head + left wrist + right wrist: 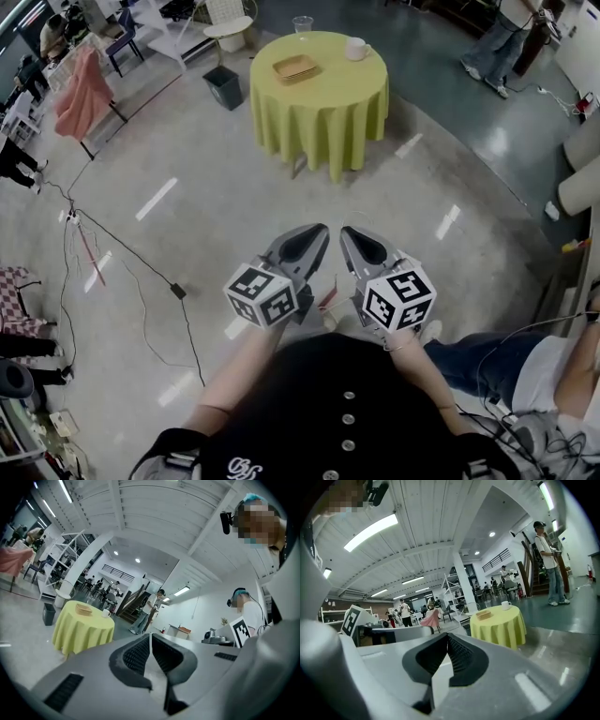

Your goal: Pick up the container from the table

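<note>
Your left gripper (317, 232) and right gripper (347, 234) were both closed tight and held nothing. The container (295, 67) sat far off on the yellow table (323, 117). If you had reached with closed jaws, you could have knocked it or the cup (356, 49) off.

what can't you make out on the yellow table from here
- tan container: too small in all views to tell one tray from a stack, or its contents.
- white mug: its wall hides the inside, head view.
- clear cup: tiny, head view; empty or not unclear.
- tabletop: covered by the yellow cloth in all views.
</note>
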Action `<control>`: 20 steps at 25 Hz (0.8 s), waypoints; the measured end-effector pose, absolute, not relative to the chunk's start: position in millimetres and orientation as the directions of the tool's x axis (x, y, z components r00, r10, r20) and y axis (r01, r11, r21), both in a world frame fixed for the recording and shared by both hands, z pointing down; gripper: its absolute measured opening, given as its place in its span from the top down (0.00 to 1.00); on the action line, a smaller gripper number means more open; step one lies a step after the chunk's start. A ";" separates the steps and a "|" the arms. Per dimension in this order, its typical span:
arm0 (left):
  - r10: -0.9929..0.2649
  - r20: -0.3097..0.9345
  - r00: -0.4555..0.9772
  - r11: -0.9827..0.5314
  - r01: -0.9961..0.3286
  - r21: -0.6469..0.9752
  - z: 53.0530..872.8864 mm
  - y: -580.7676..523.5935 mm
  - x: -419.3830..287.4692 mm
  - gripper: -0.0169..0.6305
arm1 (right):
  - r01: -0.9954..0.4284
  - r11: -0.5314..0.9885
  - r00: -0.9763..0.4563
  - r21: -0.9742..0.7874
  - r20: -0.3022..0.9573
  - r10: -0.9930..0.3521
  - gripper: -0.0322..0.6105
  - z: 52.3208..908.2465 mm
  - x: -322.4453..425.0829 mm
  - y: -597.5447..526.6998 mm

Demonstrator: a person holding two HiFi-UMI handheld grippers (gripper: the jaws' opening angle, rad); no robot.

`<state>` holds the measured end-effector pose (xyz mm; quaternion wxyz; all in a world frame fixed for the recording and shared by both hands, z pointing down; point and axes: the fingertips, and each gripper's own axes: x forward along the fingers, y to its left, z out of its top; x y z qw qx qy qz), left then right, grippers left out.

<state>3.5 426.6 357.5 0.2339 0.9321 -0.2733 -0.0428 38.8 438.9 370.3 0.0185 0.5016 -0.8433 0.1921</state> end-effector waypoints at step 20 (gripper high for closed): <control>-0.525 0.071 0.848 -0.703 -0.479 0.526 376.5 279.6 11.0 0.94 | -0.857 0.410 -0.485 -0.313 0.222 -0.846 0.94 379.3 46.5 287.8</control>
